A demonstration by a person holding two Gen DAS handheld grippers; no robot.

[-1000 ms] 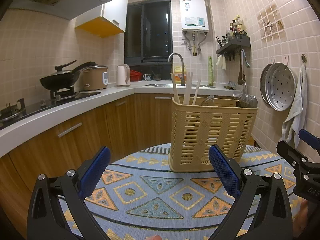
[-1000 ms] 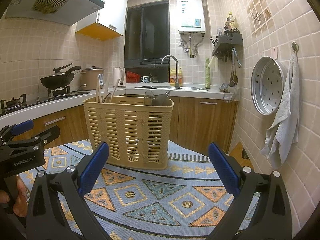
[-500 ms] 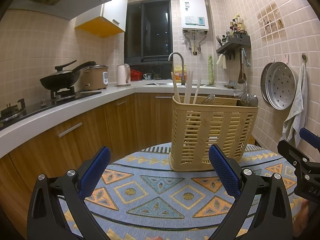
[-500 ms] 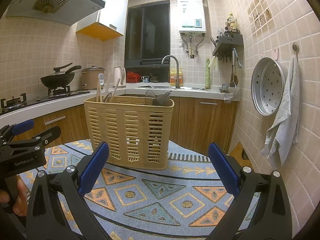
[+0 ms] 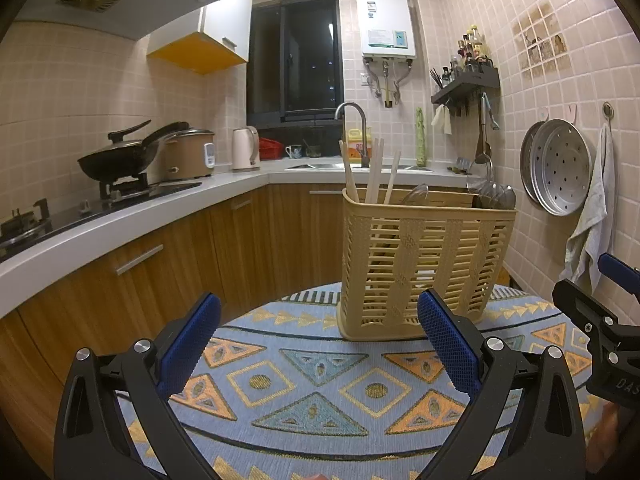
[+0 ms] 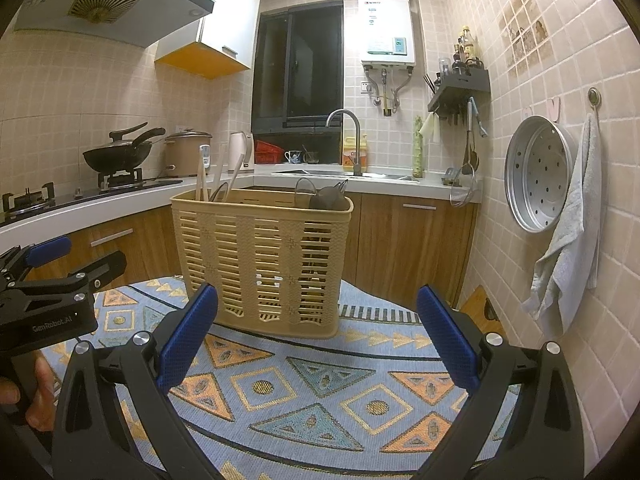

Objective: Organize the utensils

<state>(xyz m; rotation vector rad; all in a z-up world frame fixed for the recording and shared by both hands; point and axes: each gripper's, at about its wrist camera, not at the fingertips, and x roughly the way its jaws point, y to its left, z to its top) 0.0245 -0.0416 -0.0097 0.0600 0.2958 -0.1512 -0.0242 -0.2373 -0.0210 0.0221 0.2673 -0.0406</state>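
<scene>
Beige plastic utensil basket [image 5: 424, 268] sits unmoved on the patterned cloth [image 5: 320, 384], holding chopsticks [image 5: 374, 172] and spoons [image 5: 496, 196], as left gripper [image 5: 318, 344] and right gripper [image 6: 316, 340] stay spread wide, empty.

Both grippers have black plastic frames. The left gripper [image 5: 318, 342] and right gripper [image 6: 318, 336] carry blue ribbed pads and silver screws. White lettering marks their sides.

Round worktop [image 5: 304, 396] covered by blue woven cloth [image 5: 320, 364] with orange and teal triangle-diamond pattern. Beige slotted plastic utensil basket [image 5: 420, 272] stands upright directly on cloth, toward far edge. Rest of cloth bare.
</scene>
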